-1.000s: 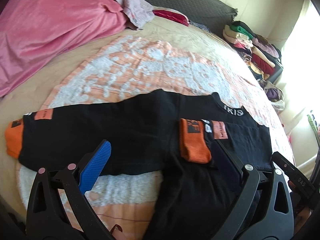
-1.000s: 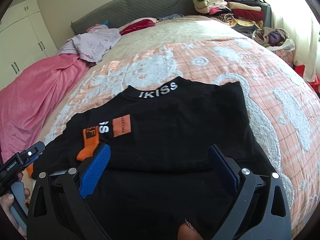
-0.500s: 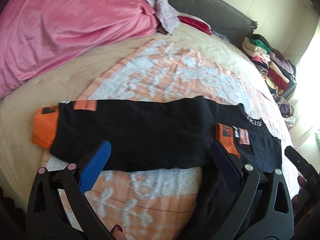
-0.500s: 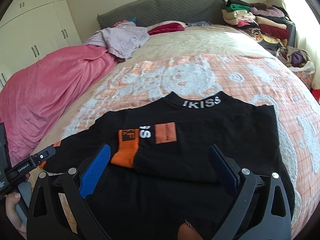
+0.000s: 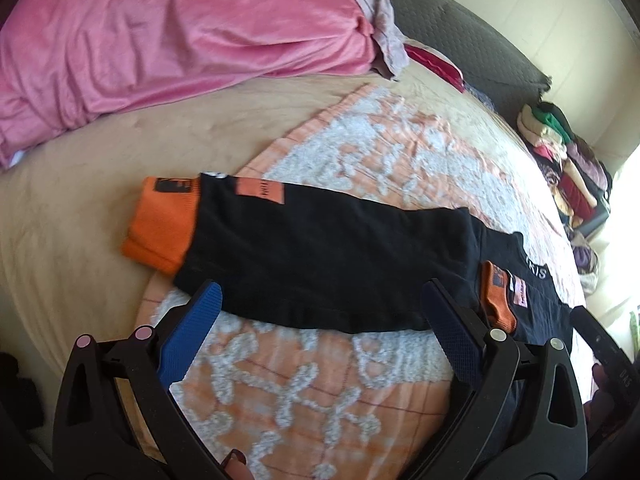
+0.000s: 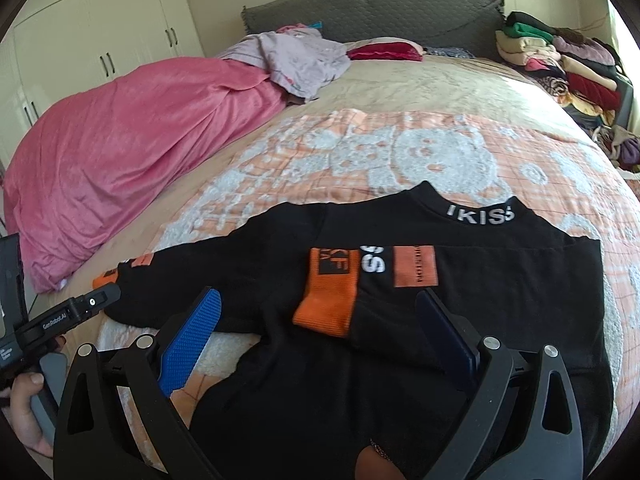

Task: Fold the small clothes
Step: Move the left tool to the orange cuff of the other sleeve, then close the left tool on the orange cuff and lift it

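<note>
A black sweater (image 6: 400,280) lies flat on an orange and white patterned blanket (image 6: 360,152) spread over the bed (image 6: 420,84), its collar, lettered in white, turned toward the headboard (image 6: 372,8); one sleeve is folded in across the chest, so its orange cuff (image 6: 328,292) rests on the black body beside an orange patch (image 6: 414,266); the other sleeve (image 5: 328,256) stretches straight out sideways, its orange cuff (image 5: 162,224) lying past the blanket's edge on the beige sheet; the left gripper (image 5: 320,320) hovers over the near edge of that outstretched sleeve with its jaws spread wide and nothing between them, one blue pad (image 5: 188,336) near the cuff end and the darker one near the shoulder end; whether the tips touch the cloth is hard to tell from the left wrist view; the right gripper (image 6: 320,328) hangs over the sweater's lower body, jaws likewise wide apart and empty, the folded cuff between them and a little ahead; in the right wrist view the hand (image 6: 28,412) holding the left tool shows at the left edge; farther off, a pink duvet (image 6: 128,152) is heaped along one side of the bed, with a lilac garment (image 6: 296,60) and a red cushion (image 6: 384,50) near the headboard; a stack of folded clothes (image 6: 556,64) stands beside the bed, and white wardrobe doors (image 6: 92,32) fill the far corner.
</note>
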{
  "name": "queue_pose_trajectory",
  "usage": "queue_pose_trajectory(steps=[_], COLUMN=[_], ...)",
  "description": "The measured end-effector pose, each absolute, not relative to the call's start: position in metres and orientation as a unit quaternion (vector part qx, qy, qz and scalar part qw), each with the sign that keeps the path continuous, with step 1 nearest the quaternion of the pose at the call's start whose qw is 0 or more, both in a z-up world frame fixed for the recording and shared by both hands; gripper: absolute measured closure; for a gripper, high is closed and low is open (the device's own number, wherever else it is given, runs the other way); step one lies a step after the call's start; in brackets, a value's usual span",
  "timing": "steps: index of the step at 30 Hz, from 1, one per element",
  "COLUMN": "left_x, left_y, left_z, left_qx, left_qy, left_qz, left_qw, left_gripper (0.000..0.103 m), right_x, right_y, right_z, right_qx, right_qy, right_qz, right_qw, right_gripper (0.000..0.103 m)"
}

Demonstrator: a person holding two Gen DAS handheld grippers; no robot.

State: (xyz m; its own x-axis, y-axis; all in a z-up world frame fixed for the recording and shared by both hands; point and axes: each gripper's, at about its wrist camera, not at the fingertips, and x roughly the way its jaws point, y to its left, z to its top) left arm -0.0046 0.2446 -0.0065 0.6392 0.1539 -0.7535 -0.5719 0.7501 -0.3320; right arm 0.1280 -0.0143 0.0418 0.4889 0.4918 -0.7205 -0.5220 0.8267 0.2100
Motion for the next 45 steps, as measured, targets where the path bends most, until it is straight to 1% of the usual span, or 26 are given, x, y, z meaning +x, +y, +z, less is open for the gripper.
queue_pose_trajectory(steps=[4,9,11,13,14,15,16,19,27,28,29,30,31,32,33,34,38,45], left_x=[-0.015,-0.028,-0.033,-0.036,-0.036,-0.036,-0.036,-0.033,-0.018,-0.016,-0.013,-0.01,-0.009,-0.007,-0.006,-0.005,-0.008,-0.005], left_y=[0.255,0.268,0.272,0.276,0.278,0.281,0.282,0.29,0.305,0.306,0.307,0.31,0.313,0.316,0.32,0.322,0.32,0.292], left_z=[-0.012,-0.028,-0.035,-0.042,-0.046,-0.051,-0.053,-0.058,-0.064,-0.064,-0.063,-0.063,-0.064,-0.065,-0.066,-0.066,-0.055,-0.008], left_qx=[-0.298,-0.34,-0.349,-0.363,-0.369,-0.38,-0.385,-0.399,-0.417,-0.414,-0.409,-0.406,-0.404,-0.403,-0.405,-0.409,-0.41,-0.377], left_qy=[0.367,0.367,0.368,0.365,0.363,0.362,0.359,0.342,0.304,0.303,0.303,0.3,0.297,0.296,0.294,0.291,0.279,0.248], left_qz=[0.21,0.201,0.203,0.203,0.204,0.203,0.205,0.213,0.248,0.253,0.262,0.27,0.276,0.281,0.287,0.285,0.271,0.231], left_qw=[0.856,0.842,0.837,0.833,0.831,0.826,0.825,0.824,0.82,0.82,0.82,0.82,0.82,0.819,0.817,0.816,0.825,0.862], left_gripper=[0.01,0.01,0.014,0.026,0.03,0.038,0.04,0.042,0.042,0.05,0.054,0.061,0.07,0.075,0.085,0.093,0.095,0.095], right_x=[0.119,0.107,0.104,0.102,0.101,0.101,0.101,0.102,0.107,0.108,0.108,0.108,0.109,0.109,0.11,0.11,0.113,0.123], right_y=[0.002,0.02,0.024,0.027,0.027,0.027,0.027,0.024,0.009,0.007,0.005,0.003,0.0,-0.003,-0.004,-0.008,-0.019,-0.045], right_z=[0.04,0.039,0.038,0.037,0.036,0.035,0.034,0.032,0.027,0.027,0.027,0.026,0.026,0.026,0.026,0.025,0.023,0.015], right_qx=[-0.032,-0.05,-0.053,-0.057,-0.057,-0.057,-0.056,-0.054,-0.041,-0.039,-0.037,-0.036,-0.033,-0.031,-0.03,-0.028,-0.024,0.016], right_qy=[0.412,0.412,0.412,0.413,0.414,0.416,0.417,0.422,0.429,0.43,0.431,0.431,0.431,0.432,0.433,0.434,0.436,0.449], right_qz=[0.312,0.33,0.334,0.337,0.337,0.336,0.336,0.33,0.308,0.306,0.303,0.301,0.299,0.296,0.295,0.292,0.28,0.26], right_qw=[0.856,0.848,0.846,0.844,0.844,0.843,0.843,0.843,0.848,0.849,0.849,0.85,0.851,0.851,0.851,0.852,0.855,0.854], right_gripper=[0.006,0.006,0.006,0.006,0.006,0.006,0.006,0.006,0.006,0.006,0.006,0.006,0.006,0.006,0.006,0.006,0.006,0.006])
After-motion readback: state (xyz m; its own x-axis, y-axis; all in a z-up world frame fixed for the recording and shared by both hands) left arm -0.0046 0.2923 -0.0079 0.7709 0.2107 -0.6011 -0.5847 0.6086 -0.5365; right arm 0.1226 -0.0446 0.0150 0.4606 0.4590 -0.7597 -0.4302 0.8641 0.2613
